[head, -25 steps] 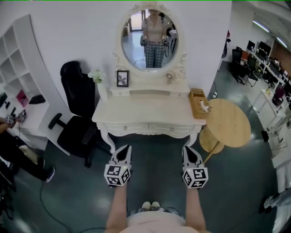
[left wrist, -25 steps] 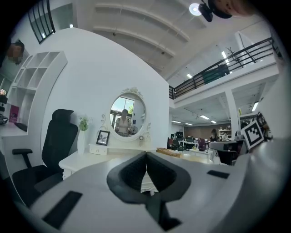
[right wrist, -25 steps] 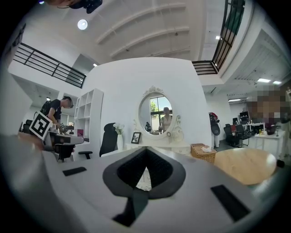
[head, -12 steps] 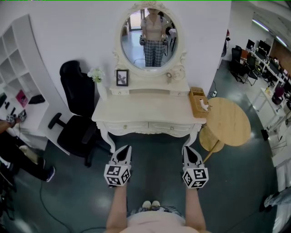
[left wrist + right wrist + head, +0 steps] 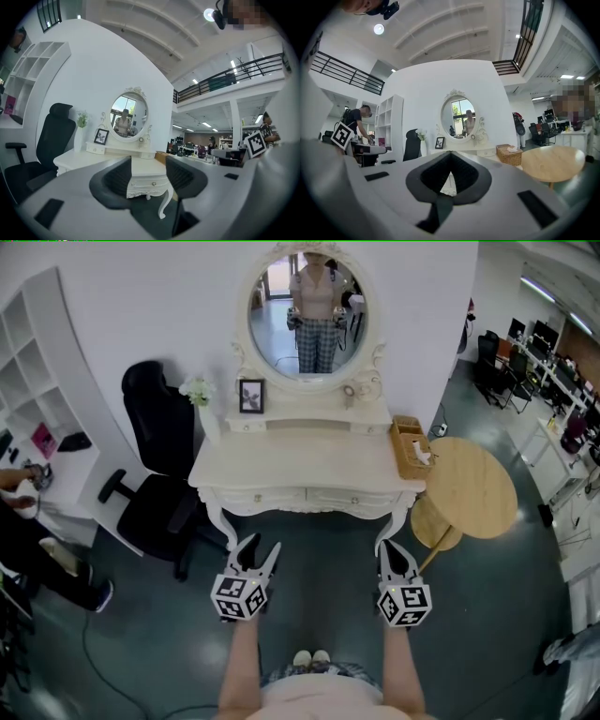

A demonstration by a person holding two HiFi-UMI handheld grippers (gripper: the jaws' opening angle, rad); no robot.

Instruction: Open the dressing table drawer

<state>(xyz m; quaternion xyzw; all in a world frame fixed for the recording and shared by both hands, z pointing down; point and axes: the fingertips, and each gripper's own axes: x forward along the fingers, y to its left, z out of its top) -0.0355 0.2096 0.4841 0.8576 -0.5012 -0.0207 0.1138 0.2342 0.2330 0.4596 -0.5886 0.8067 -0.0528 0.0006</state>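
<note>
The white dressing table [image 5: 305, 465] stands against the wall ahead, with two shut drawers under its top: a left drawer [image 5: 261, 498] and a right drawer [image 5: 352, 500]. My left gripper [image 5: 260, 547] hangs short of the table's front, apart from it. Its jaws are opening and hold nothing. In the left gripper view the left gripper [image 5: 149, 168] frames a drawer front [image 5: 149, 183] with its small knob, well beyond the tips. My right gripper [image 5: 392, 547] hovers level in front of the table's right leg. In its own view the right gripper [image 5: 450, 153] is shut and empty.
A black office chair [image 5: 159, 474] sits left of the table. A round wooden side table [image 5: 473, 488] stands to the right, and a wicker box [image 5: 410, 448] lies on the dresser's right edge. On the dresser stand an oval mirror [image 5: 307, 310], photo frame [image 5: 251, 396] and vase [image 5: 199, 395]. A person [image 5: 23, 521] sits by the shelves at far left.
The left gripper's jaws have gone from shut to open. Both hands stay where they were in front of the table.
</note>
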